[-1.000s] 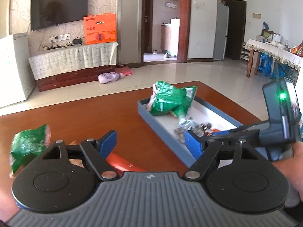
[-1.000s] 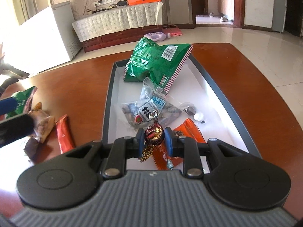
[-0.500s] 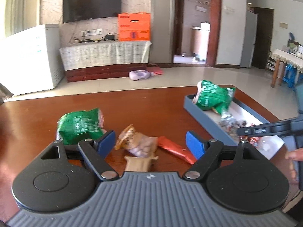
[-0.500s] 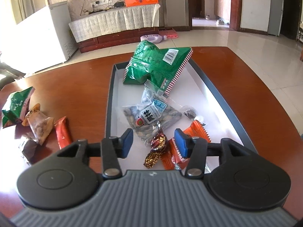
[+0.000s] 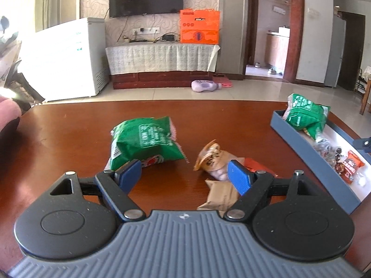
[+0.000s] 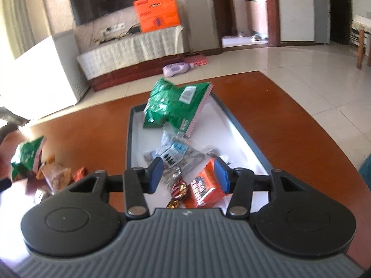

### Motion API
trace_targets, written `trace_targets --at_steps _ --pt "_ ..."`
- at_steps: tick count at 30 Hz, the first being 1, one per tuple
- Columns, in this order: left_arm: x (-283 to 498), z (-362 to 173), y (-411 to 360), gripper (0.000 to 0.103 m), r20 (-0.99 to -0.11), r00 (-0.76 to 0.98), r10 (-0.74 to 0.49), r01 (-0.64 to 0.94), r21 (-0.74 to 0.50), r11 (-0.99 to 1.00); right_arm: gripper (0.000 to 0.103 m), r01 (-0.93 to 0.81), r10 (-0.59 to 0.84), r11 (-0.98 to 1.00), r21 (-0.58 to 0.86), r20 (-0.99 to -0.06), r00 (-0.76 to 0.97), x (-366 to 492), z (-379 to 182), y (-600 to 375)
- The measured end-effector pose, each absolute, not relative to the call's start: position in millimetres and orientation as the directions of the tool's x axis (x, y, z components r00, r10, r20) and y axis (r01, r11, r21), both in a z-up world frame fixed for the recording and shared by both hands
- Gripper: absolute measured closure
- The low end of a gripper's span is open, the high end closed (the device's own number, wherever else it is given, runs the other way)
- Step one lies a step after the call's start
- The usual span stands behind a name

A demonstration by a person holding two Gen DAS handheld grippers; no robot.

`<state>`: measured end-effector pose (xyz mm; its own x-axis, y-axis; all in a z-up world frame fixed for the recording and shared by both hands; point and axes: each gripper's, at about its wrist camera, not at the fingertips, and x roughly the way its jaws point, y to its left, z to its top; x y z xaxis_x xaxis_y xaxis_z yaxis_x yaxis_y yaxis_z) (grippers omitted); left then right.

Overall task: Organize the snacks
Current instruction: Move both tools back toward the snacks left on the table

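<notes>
My left gripper [image 5: 184, 171] is open and empty, low over the brown table [image 5: 69, 139]. Loose snacks lie just ahead of it: a green bag [image 5: 143, 141], a clear nut packet [image 5: 214, 159], a brown packet [image 5: 221, 197] and a red packet [image 5: 258, 166]. My right gripper [image 6: 188, 176] is open and empty above the near end of the grey tray [image 6: 250, 143]. In the tray lie a green bag [image 6: 174, 104], a clear seed packet [image 6: 178, 155], an orange packet [image 6: 204, 187] and a foil-wrapped candy [image 6: 178, 191]. The tray also shows in the left wrist view [image 5: 299, 143].
The table's far edge [image 5: 162, 103] and right edge [image 6: 324, 127] drop to a tiled floor. A white freezer [image 5: 67, 55] and a TV cabinet [image 5: 162, 60] stand beyond. The loose snacks also show at the left of the right wrist view [image 6: 46, 169].
My right gripper opened and dropped the foil candy into the tray, then pulled back and tilted. My left gripper swung left from the tray to the loose snacks and came closer.
</notes>
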<state>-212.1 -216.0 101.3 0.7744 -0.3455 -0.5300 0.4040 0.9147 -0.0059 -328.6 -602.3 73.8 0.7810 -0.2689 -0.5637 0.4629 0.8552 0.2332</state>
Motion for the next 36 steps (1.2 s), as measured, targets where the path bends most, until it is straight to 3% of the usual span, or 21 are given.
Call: trace_targets --at_steps 4,8,19,26,31,36 --pt "-209 99 -213 0.018 -0.534 0.777 -0.333 0.390 -0.007 0.921 0.052 0.442 -0.294 0.859 0.259 -0.457 0.839 -339 88 -593" --pt "-206 94 -214 0.018 -0.539 0.778 -0.324 0.386 0.002 0.922 0.052 0.342 -0.258 0.921 0.185 -0.367 0.894 -332 99 -561" --pt "-197 89 -192 0.018 -0.544 0.785 -0.296 0.340 -0.021 0.940 0.052 0.062 -0.011 0.995 0.082 -0.514 0.858 -278 79 -499" --pt "-190 88 -179 0.018 -0.556 0.777 -0.297 0.310 -0.074 0.948 0.052 0.002 0.000 1.000 0.003 -0.601 0.799 -251 58 -475" --pt "-199 75 -204 0.018 -0.580 0.738 -0.345 0.386 -0.056 0.921 0.052 -0.026 -0.003 0.999 -0.033 -0.672 0.740 -226 38 -464" --pt "-208 61 -243 0.016 -0.599 0.705 -0.381 0.469 -0.009 0.883 0.052 -0.041 -0.022 0.996 -0.075 -0.687 0.726 -214 30 -459"
